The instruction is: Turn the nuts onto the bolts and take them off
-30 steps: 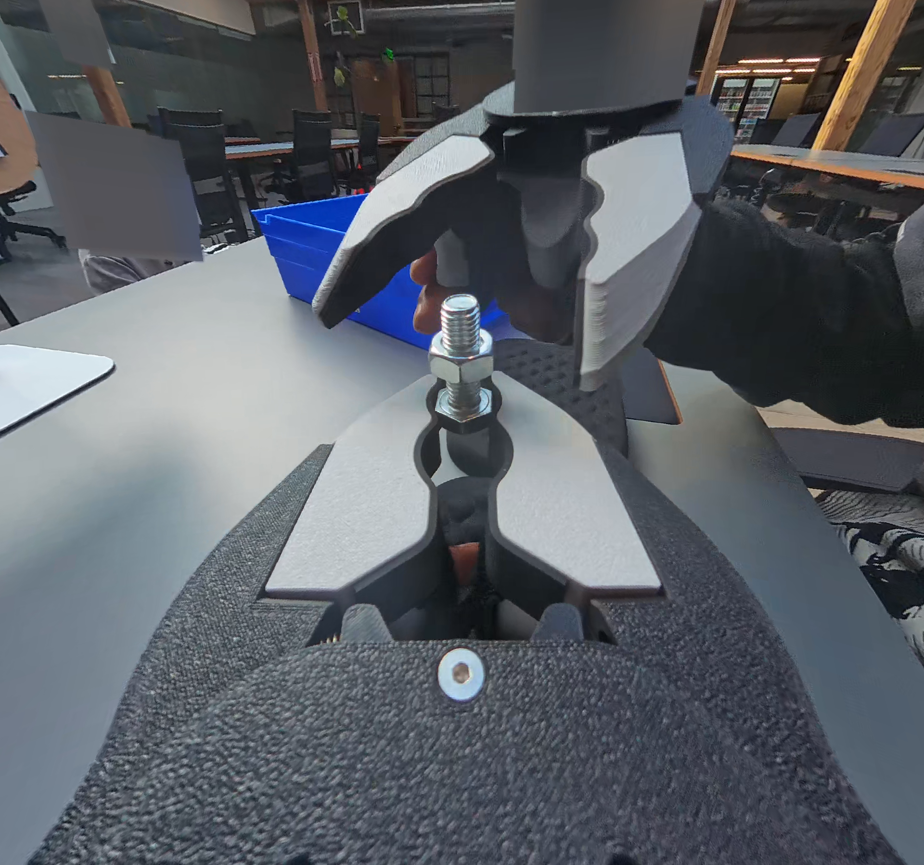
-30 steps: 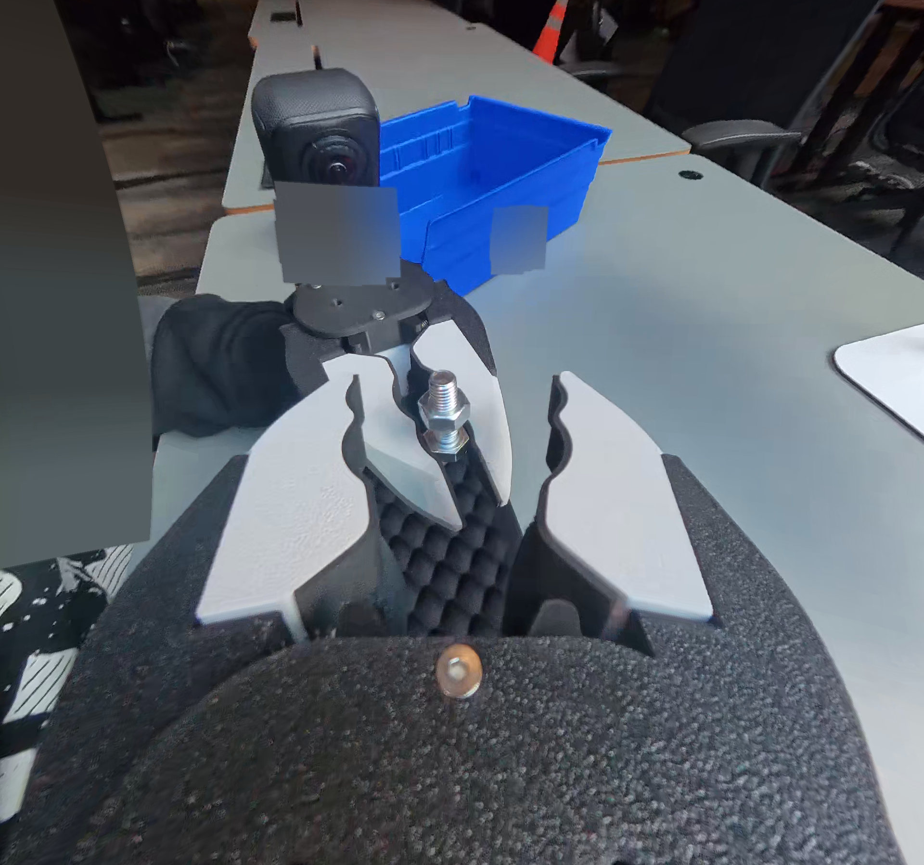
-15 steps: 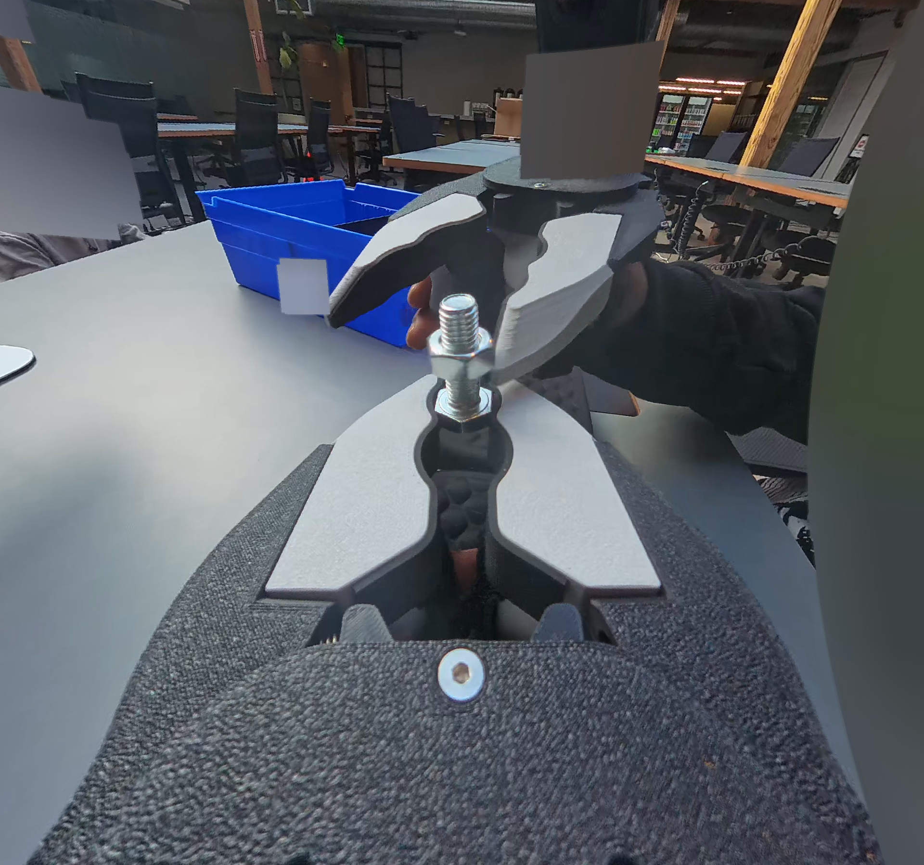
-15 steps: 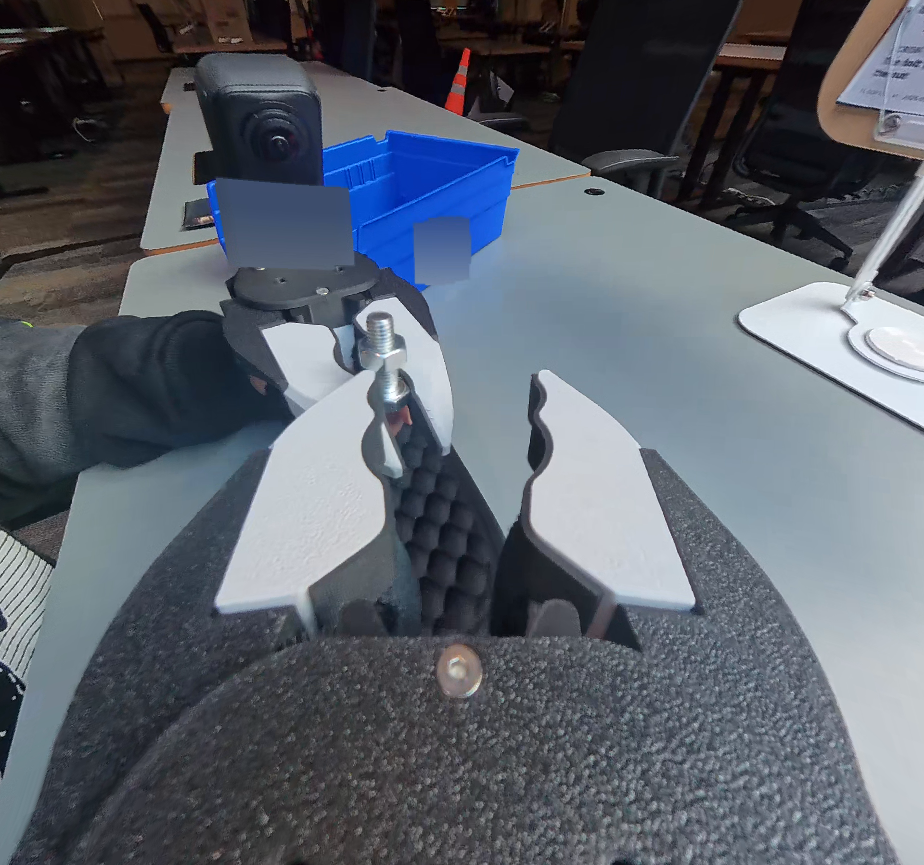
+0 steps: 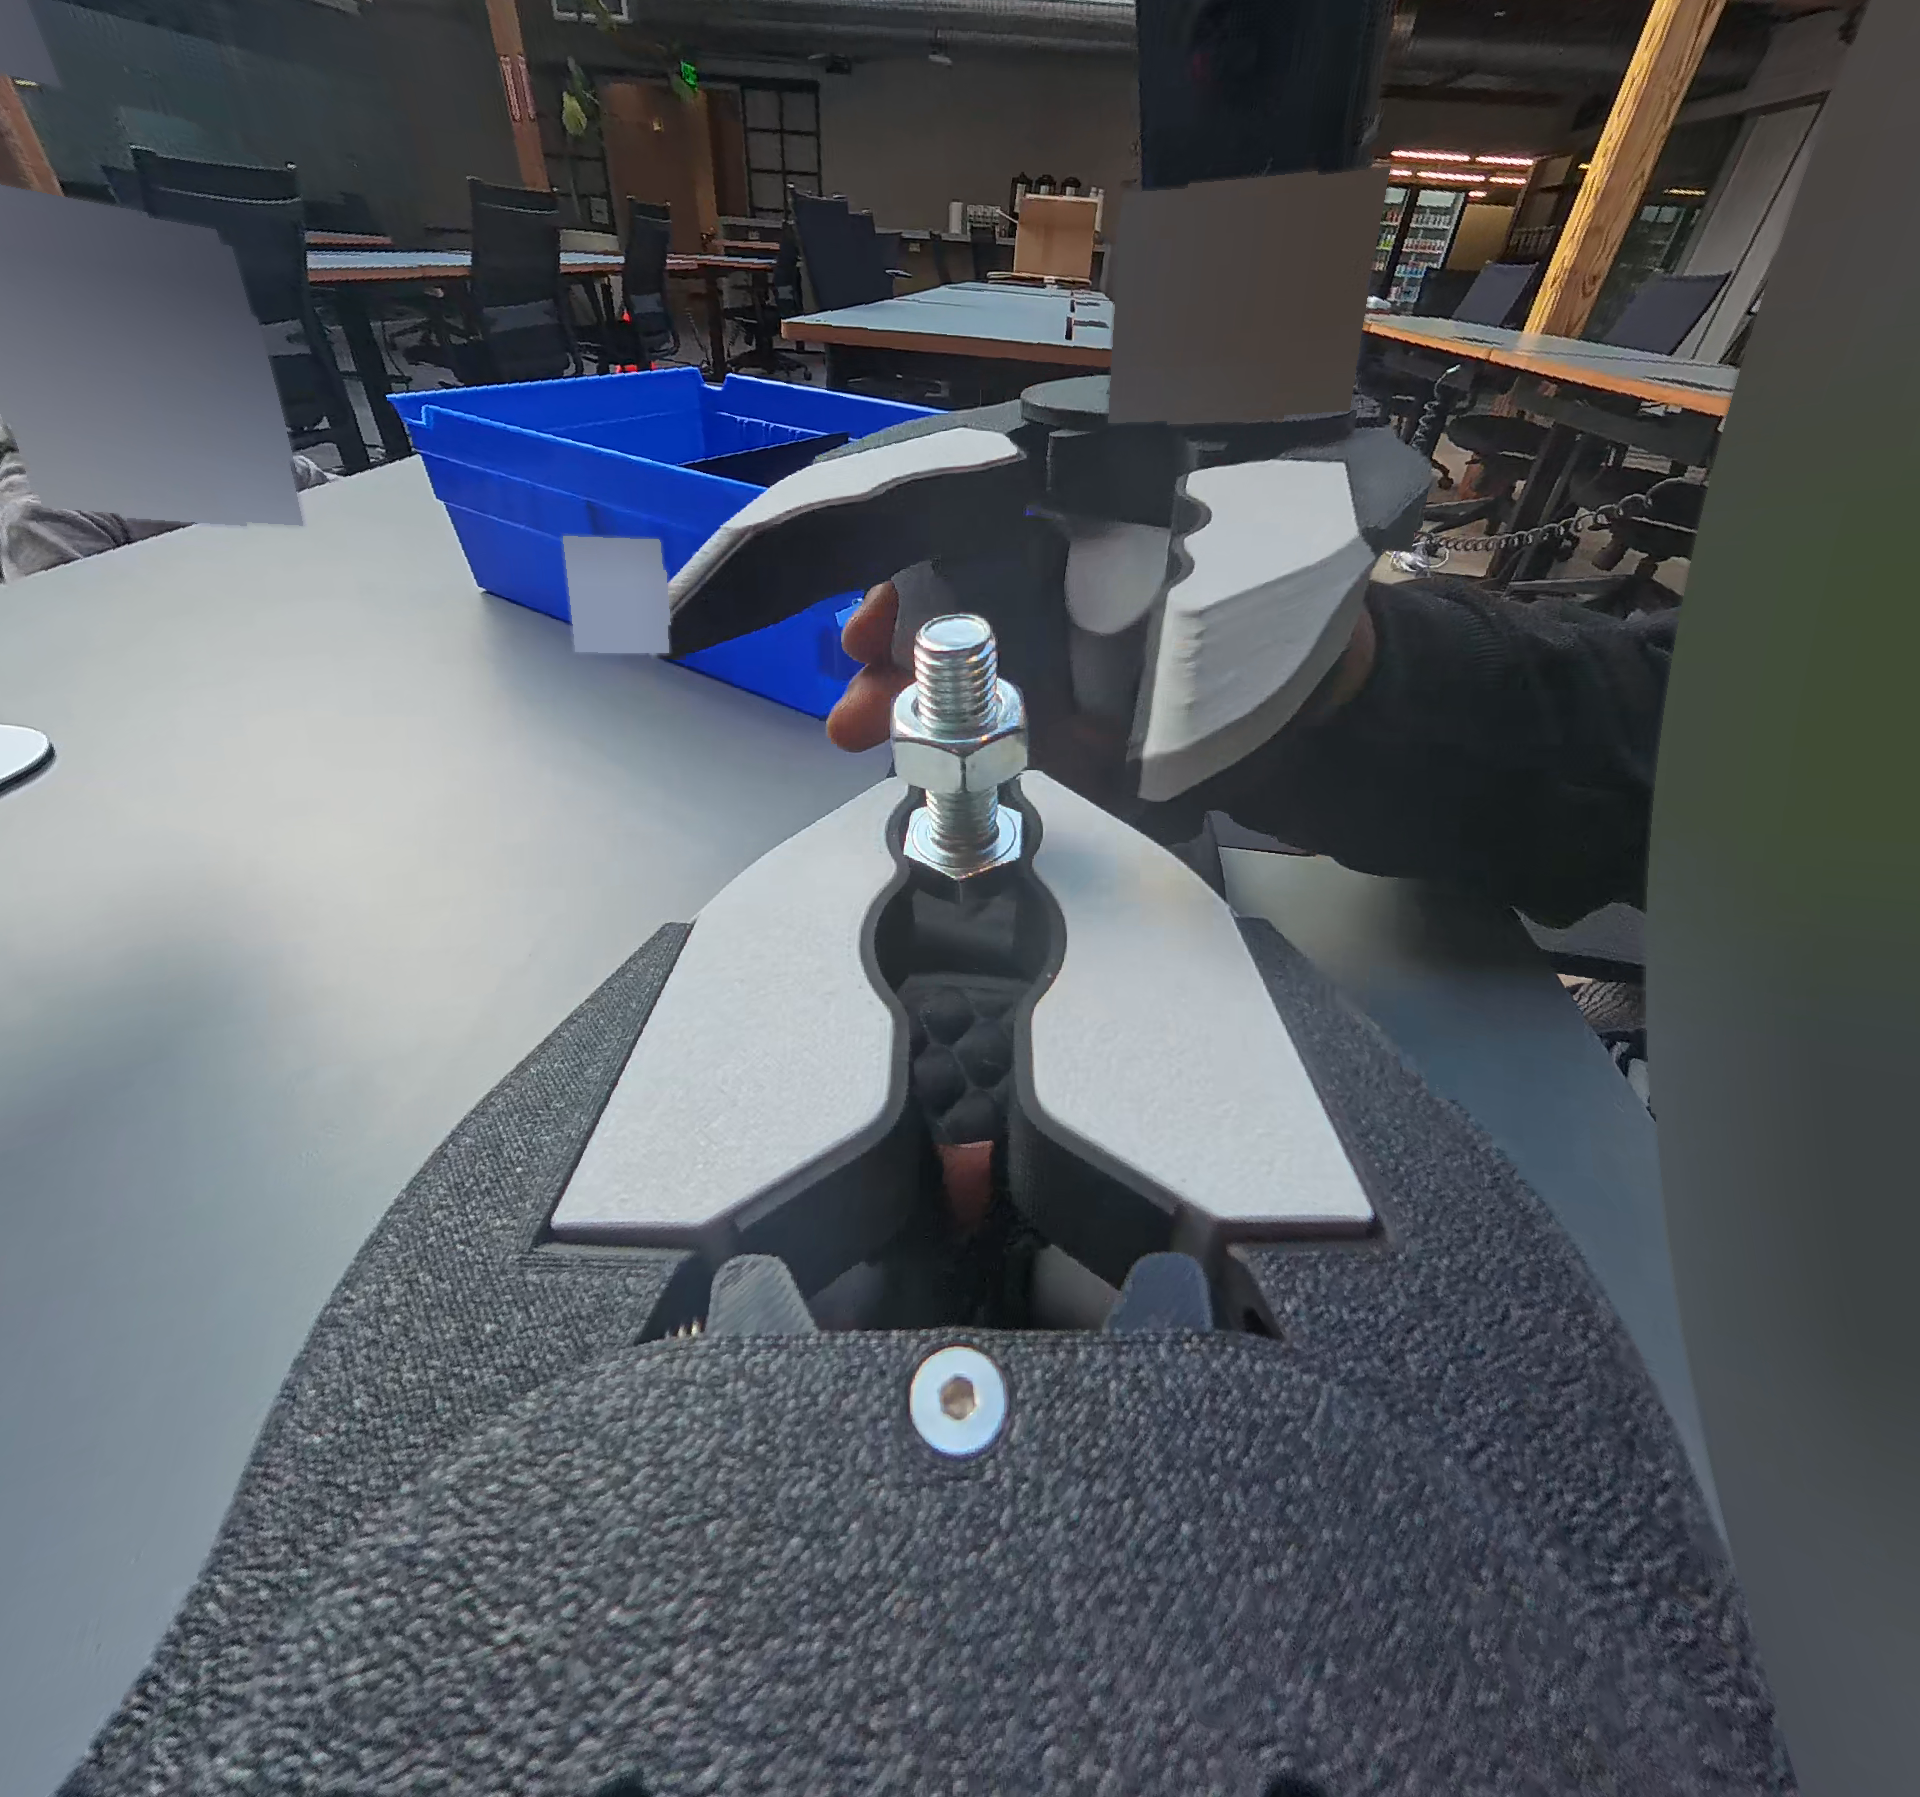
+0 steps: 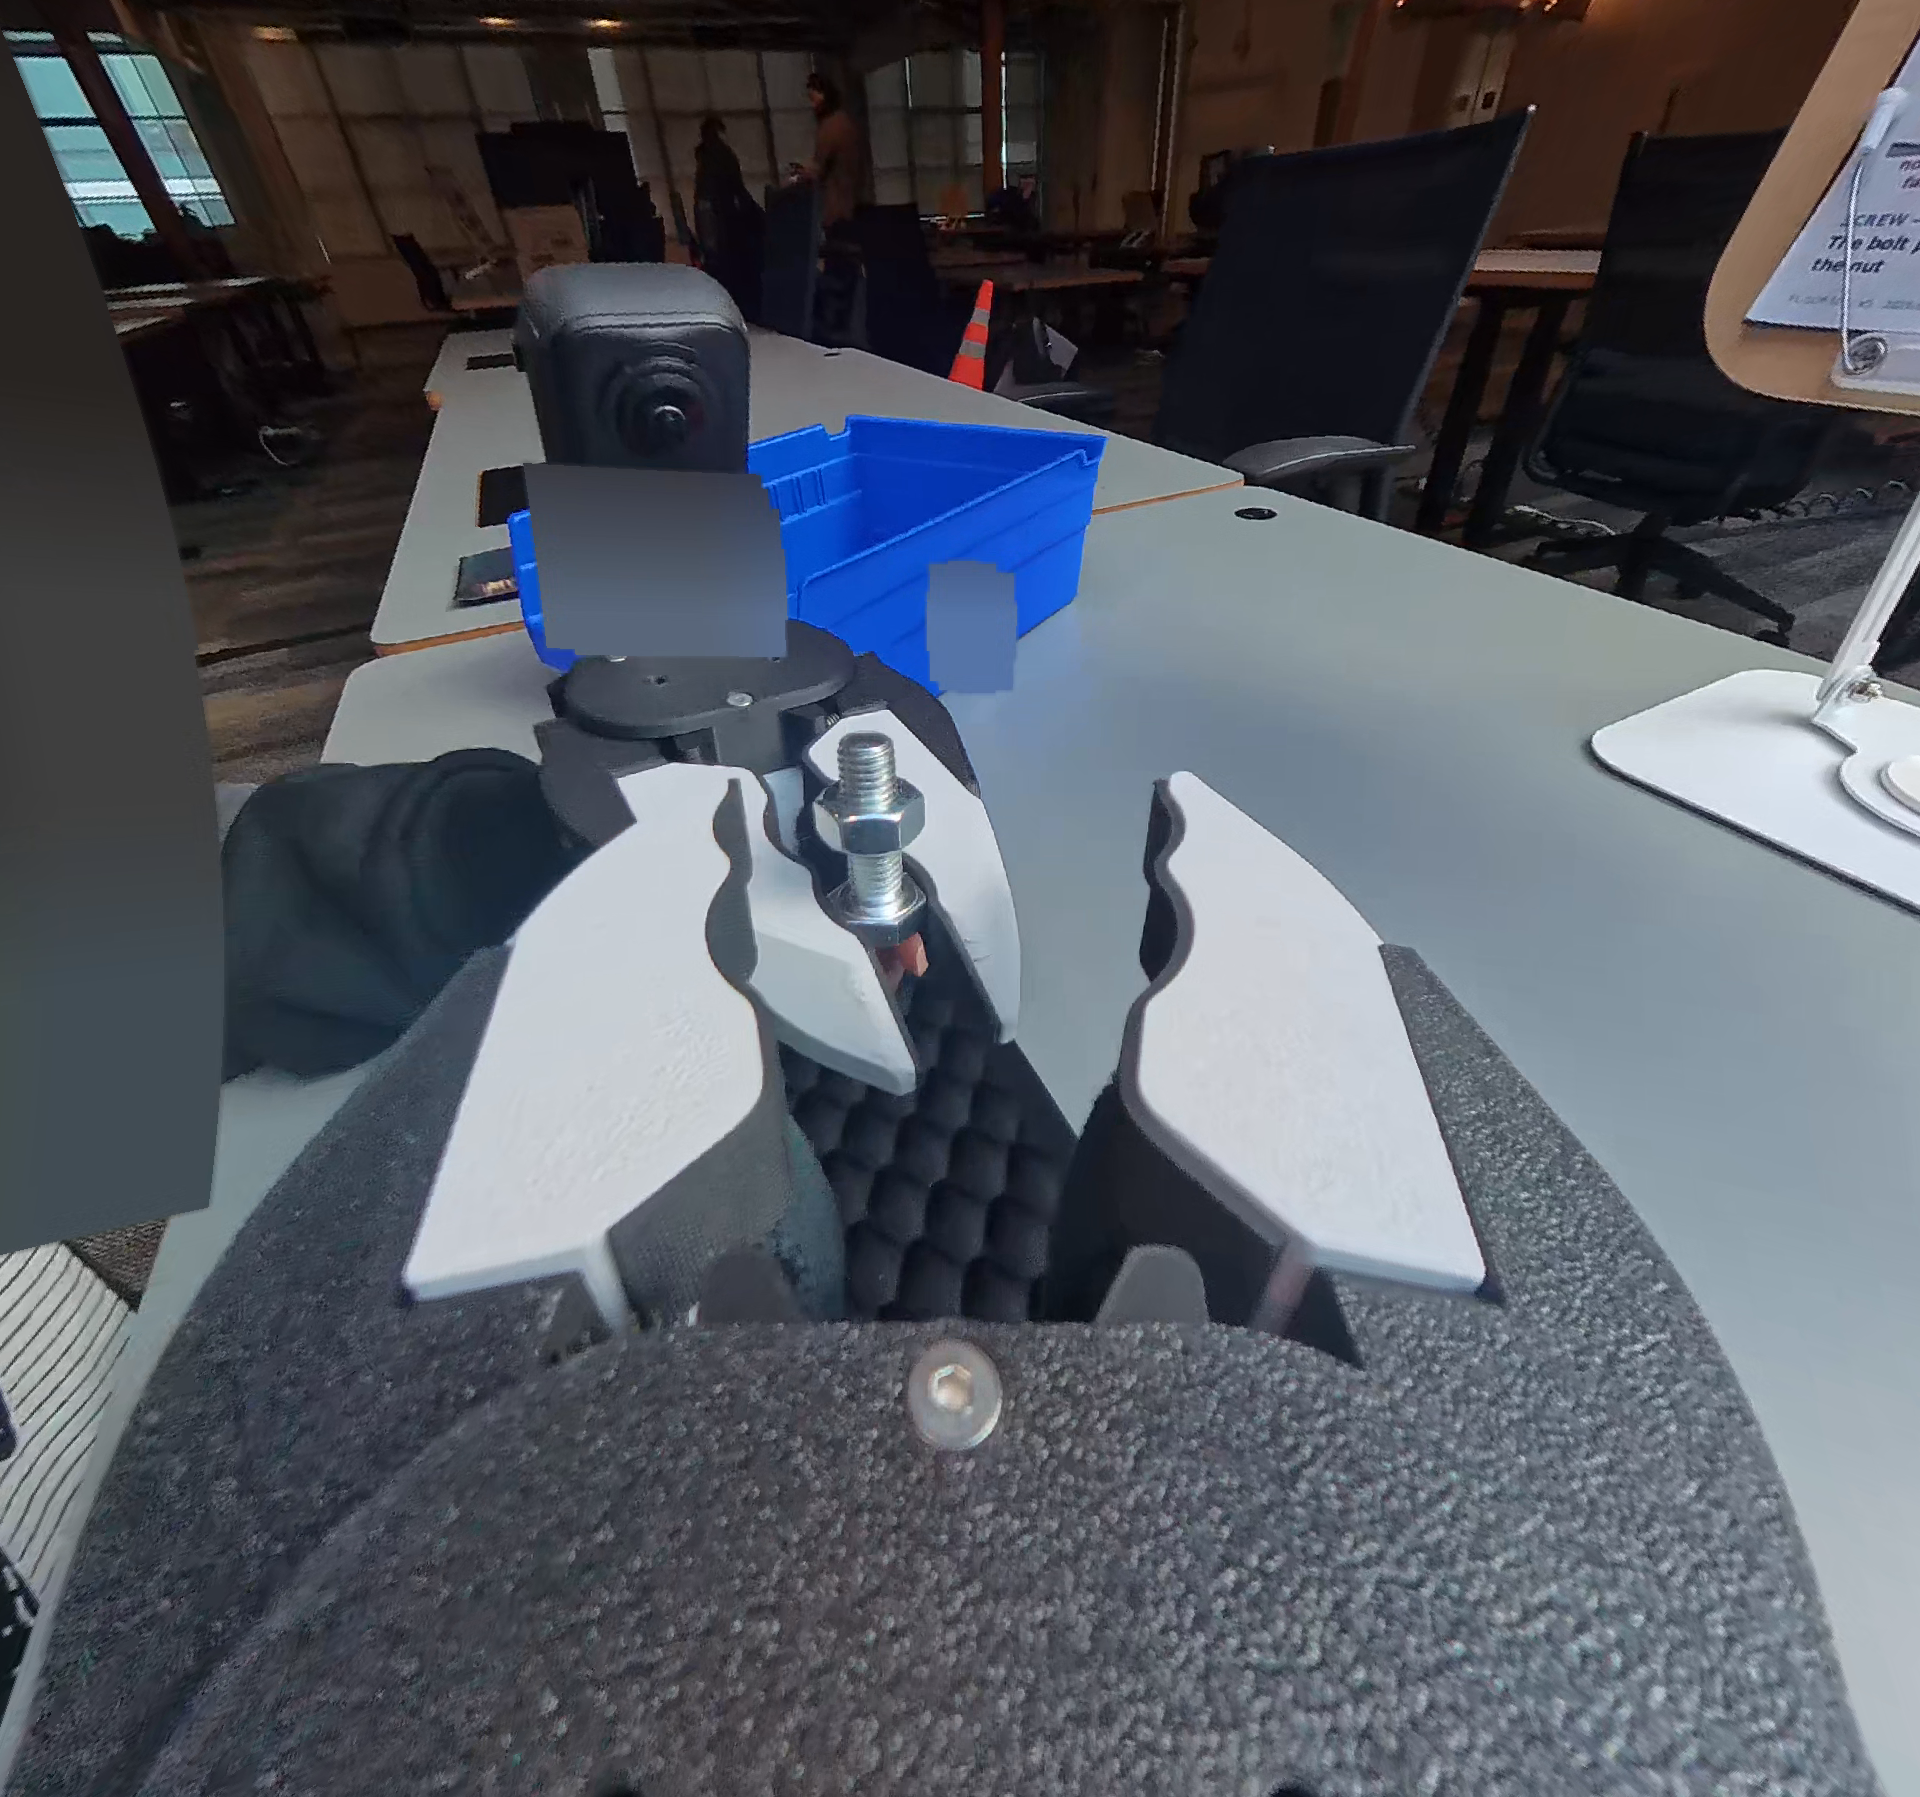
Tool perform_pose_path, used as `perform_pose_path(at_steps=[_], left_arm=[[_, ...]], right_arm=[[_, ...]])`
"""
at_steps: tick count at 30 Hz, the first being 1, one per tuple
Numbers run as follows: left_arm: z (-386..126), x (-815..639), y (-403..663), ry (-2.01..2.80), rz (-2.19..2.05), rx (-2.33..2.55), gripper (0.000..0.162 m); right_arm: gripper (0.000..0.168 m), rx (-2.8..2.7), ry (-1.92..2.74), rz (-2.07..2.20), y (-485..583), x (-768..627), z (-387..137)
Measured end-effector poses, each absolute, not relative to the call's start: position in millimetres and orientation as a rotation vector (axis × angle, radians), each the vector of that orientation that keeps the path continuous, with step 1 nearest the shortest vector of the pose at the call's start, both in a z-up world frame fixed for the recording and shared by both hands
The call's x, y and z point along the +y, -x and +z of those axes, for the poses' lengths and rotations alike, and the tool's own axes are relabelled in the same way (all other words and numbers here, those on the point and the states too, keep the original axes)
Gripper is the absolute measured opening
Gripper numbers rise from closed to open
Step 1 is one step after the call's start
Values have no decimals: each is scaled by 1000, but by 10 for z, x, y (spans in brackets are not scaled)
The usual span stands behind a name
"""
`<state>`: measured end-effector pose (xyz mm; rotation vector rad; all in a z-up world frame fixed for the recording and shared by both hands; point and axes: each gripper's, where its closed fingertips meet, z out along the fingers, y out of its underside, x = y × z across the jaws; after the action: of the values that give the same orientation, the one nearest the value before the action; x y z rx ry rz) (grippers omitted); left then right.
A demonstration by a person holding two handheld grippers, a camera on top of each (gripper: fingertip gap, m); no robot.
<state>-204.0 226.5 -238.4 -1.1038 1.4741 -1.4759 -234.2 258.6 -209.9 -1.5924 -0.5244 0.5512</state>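
A steel bolt (image 5: 954,667) stands upright with its head clamped in my left gripper (image 5: 961,817), which is shut on it. A hex nut (image 5: 958,758) sits partway down the thread, with a gap above the head. My right gripper (image 6: 951,791) is open and level, its fingers (image 6: 1278,1009) spread wide. The nut (image 6: 871,812) lies near the fingertips, closer to the left finger, and neither finger touches it. In the left wrist view the right gripper (image 5: 914,698) faces me from just behind the bolt. In the right wrist view the left gripper (image 6: 883,926) holds the bolt (image 6: 868,760).
A blue plastic bin (image 5: 582,469) stands on the grey table (image 5: 312,812) behind the grippers; it also shows in the right wrist view (image 6: 935,511). A white stand base (image 6: 1745,771) sits at the right of that view. Chairs and other tables are beyond. About 4 centimeters separates my left fingertips from my right.
My right gripper has tilted from looking down on the bolt to level and shifted around it, staying open. My left gripper keeps hold of the bolt; the nut's height looks the same.
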Motion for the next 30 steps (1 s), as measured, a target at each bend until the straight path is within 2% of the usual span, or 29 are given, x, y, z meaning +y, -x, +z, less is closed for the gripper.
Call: perform_pose_path(at_steps=[3, 8, 15, 17, 19, 30], left_arm=[[-2384, 2259, 2041, 1100, -1477, 1479, 14], [-2392, 2248, 2039, 1097, -1474, 1488, 14], [-2393, 2262, 2035, 1109, -1483, 1481, 14], [-2390, 2270, 2036, 1112, -1485, 1475, 14], [-2382, 2272, 2038, 1109, -1488, 1470, 14], [-2394, 2259, 2034, 1104, -1475, 1482, 14]], right_arm=[[75, -530, 1606, 517, 2401, 2666, -2130], [68, -506, 1607, 492, 2369, 2710, -2143], [71, -470, 1600, 485, 2143, 2592, -2112], [58, -443, 1606, 467, 2039, 2559, -2123], [52, -416, 1605, 449, 1933, 2527, -2141], [75, -469, 1547, 536, 2238, 2530, -2101]])
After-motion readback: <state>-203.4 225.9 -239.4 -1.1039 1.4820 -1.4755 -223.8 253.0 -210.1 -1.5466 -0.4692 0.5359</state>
